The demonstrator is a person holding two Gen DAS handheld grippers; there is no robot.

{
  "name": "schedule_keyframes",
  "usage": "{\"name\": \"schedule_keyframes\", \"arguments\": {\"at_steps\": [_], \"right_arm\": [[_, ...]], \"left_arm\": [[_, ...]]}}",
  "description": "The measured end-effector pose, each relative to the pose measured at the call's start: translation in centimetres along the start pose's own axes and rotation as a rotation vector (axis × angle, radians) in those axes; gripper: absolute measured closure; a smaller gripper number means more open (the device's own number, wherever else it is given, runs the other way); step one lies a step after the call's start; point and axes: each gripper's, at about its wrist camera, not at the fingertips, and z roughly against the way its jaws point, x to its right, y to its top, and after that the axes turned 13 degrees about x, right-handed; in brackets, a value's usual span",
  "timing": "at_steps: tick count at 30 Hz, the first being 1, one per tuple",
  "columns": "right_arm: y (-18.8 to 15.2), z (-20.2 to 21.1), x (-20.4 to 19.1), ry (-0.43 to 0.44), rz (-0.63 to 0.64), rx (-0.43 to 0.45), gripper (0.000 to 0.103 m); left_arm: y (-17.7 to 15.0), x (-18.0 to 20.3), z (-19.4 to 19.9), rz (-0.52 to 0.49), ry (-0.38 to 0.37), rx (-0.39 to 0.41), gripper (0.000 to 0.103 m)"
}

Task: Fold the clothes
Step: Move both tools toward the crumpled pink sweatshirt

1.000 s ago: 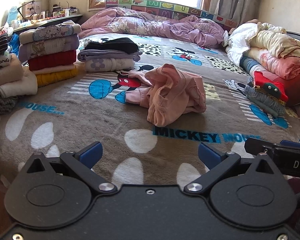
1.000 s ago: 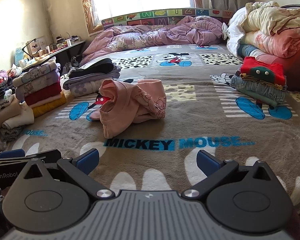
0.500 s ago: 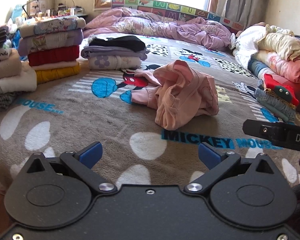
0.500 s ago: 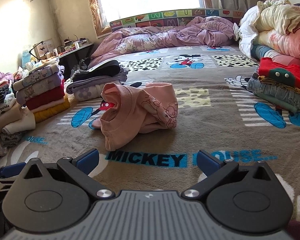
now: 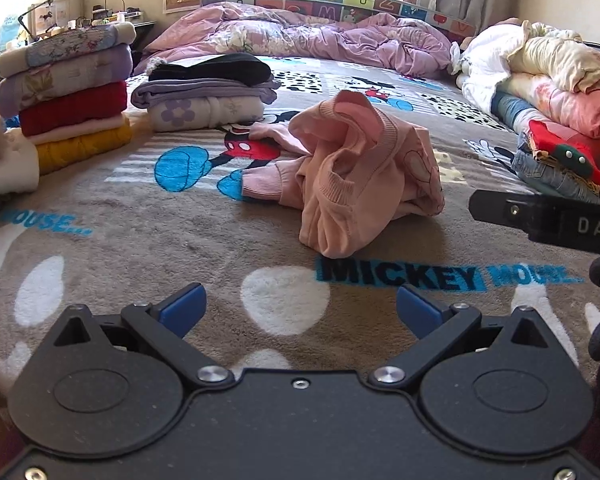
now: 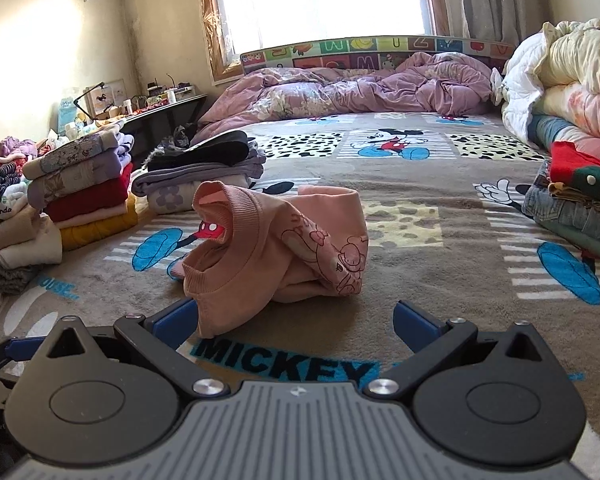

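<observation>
pink sweatshirt (image 5: 364, 172) lies crumpled in a heap at the centre of the frame on the mickey mouse blanket (image 5: 180, 240) covering the bed, one cuffed sleeve trailing toward the left; in the right wrist view it sits just ahead of the jaws, its hem near the left blue pad. left gripper (image 5: 298, 312): jaws released, spread wide, nothing between them, low over the blanket short of the garment. right gripper (image 6: 294, 318): jaws likewise released and empty. folded stacks stand at the left of the frame: a tall folded pile (image 5: 66, 96) of floral, purple, red and yellow items, and a shorter folded stack (image 5: 204, 92) topped in black. a further pile with red and denim pieces (image 5: 556, 164) sits at the right edge. judgement: part of the laundry lies folded; the pink sweatshirt remains unfolded and needs spreading flat before folding.
</observation>
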Motion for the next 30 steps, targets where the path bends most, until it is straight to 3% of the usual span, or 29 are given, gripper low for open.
{"name": "schedule_keyframes", "arguments": {"at_steps": [15, 22, 26, 30], "right_arm": [[-1.7, -4.7, 3.9, 0.099, -0.092, 0.042, 0.0], [-1.6, -6.0, 5.3, 0.145, -0.156, 0.058, 0.0], [-1.7, -7.0, 6.0, 0.156, -0.182, 0.044, 0.003], [-1.7, -7.8, 6.2, 0.184, -0.186, 0.041, 0.015]], "left_arm": [[1.2, 0.3, -4.6, -0.001, 0.004, 0.05, 0.001], [1.8, 1.6, -6.8, -0.006, -0.049, 0.081, 0.002], [2.1, 2.1, -8.4, -0.009, -0.074, 0.094, 0.011], [2.2, 2.0, -9.6, 0.005, -0.089, 0.098, 0.019]]}}
